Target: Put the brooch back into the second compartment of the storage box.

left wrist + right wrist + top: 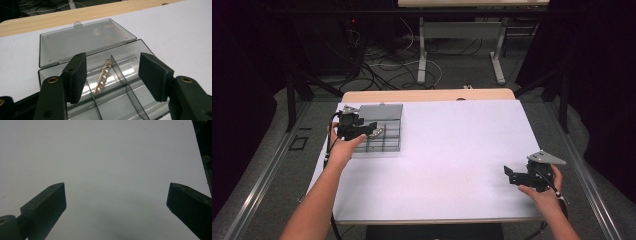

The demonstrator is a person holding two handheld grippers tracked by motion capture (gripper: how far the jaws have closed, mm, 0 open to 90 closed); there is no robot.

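Box (75,45) of clear smoky plastic, lid open, dividers inside, holding gold pearl clip (102,78); left gripper (112,76) released above it, right gripper (116,202) released over desk (105,152).

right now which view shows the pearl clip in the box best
The left gripper view: the gold pearl clip lies close up in a compartment of the open clear box, between the left gripper's open jaws. In the high view the box is small and the clip can't be made out. The right gripper view faces bare table.
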